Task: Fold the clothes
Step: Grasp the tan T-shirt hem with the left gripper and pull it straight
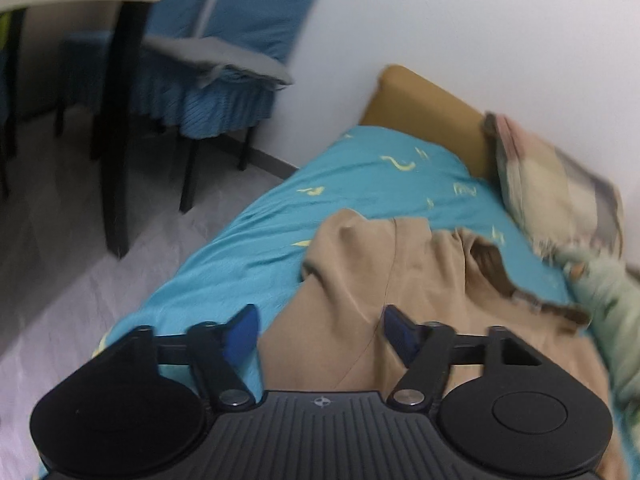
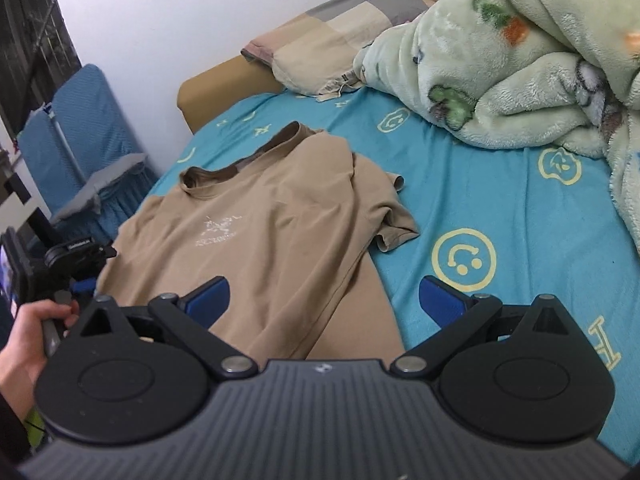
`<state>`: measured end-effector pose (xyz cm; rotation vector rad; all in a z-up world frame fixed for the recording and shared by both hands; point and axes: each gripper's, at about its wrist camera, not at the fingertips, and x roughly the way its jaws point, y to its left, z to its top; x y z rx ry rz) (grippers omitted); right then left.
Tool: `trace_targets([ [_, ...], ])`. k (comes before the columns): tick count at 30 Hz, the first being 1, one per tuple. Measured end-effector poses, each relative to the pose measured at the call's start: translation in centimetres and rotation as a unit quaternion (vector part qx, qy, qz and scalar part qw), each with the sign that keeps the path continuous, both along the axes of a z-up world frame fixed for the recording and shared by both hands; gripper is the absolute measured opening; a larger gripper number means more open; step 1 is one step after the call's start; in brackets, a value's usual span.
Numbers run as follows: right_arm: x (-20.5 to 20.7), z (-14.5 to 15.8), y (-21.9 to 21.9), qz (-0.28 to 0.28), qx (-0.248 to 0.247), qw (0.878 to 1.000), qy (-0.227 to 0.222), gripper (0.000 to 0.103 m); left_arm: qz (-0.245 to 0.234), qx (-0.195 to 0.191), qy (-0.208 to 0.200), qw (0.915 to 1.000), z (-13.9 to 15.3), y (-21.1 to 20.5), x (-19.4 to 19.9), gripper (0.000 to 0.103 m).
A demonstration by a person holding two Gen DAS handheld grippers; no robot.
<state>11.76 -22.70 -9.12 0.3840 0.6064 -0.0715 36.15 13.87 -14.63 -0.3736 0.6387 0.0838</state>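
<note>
Bedroom, white wall, teal sheet (image 2: pixel 500 208) with yellow smiley prints; tan T-shirt (image 2: pixel 272 232) spread flat, collar toward the headboard.

Right view only: chest logo, short sleeve, green fleece blanket (image 2: pixel 520 64), a hand (image 2: pixel 28 344) on the other handle. Left view only, blurred: blue-covered chair (image 1: pixel 208 92), perhaps a table leg. Left gripper (image 1: pixel 320 330) partly open above the shirt, gripping nothing; right gripper (image 2: pixel 324 300) wide open, empty, over the hem.

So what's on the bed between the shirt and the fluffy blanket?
Nothing but bare sheet with smiley prints. The right wrist view shows it between the shirt and the blanket.
</note>
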Motion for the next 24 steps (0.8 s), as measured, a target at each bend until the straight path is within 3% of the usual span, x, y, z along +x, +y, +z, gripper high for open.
trace_targets([
  [2, 0.5, -0.4, 0.2, 0.002, -0.006, 1.0, 0.004, 0.103, -0.017, 0.021, 0.003, 0.9996, -0.2, -1.1, 0.8, 0.031],
  [3, 0.7, -0.7, 0.3, 0.004, -0.008, 1.0, 0.006, 0.103, -0.03, 0.044, 0.005, 0.9986, -0.2, -2.1, 1.1, 0.023],
  [4, 0.8, -0.8, 0.4, 0.008, -0.009, 1.0, 0.009, 0.103, -0.043, 0.071, 0.006, 0.9965, -0.1, -3.1, 1.4, 0.004],
  [6, 0.9, -1.0, 0.7, 0.014, -0.012, 1.0, 0.012, 0.103, -0.069, 0.168, -0.013, 0.9833, 0.2, -6.4, 1.2, 0.004],
  [8, 0.9, -1.1, 0.9, 0.016, -0.015, 1.0, 0.013, 0.103, -0.102, 0.269, -0.04, 0.9568, 0.7, -10.3, 0.4, 0.004],
  [11, 1.0, -1.1, 0.7, 0.01, -0.012, 1.0, 0.014, 0.103, -0.174, 0.354, -0.079, 0.9153, 1.0, -16.2, -1.4, 0.004],
  [14, 1.1, -1.2, 0.5, 0.004, -0.01, 1.0, 0.016, 0.103, -0.268, 0.413, -0.115, 0.8629, 0.5, -22.0, -4.1, 0.004],
  [15, 1.1, -1.2, 0.5, 0.003, -0.009, 1.0, 0.017, 0.103, -0.298, 0.416, -0.117, 0.8514, 0.1, -23.5, -4.9, 0.004],
  [16, 1.1, -1.2, 0.4, 0.002, -0.009, 1.0, 0.017, 0.103, -0.32, 0.409, -0.11, 0.8474, -0.4, -24.6, -5.3, 0.004],
  [18, 1.1, -1.3, 0.3, 0.002, -0.009, 1.0, 0.019, 0.103, -0.342, 0.382, -0.088, 0.8539, -1.1, -25.7, -5.4, 0.004],
  [21, 1.1, -1.4, 0.1, 0.001, 0.0, 1.0, 0.023, 0.103, -0.352, 0.318, -0.065, 0.8782, -0.8, -24.9, -5.3, 0.012],
  [24, 1.1, -1.4, -0.1, -0.001, 0.011, 1.0, 0.025, 0.103, -0.347, 0.203, -0.063, 0.9134, 1.2, -21.6, -5.2, 0.035],
])
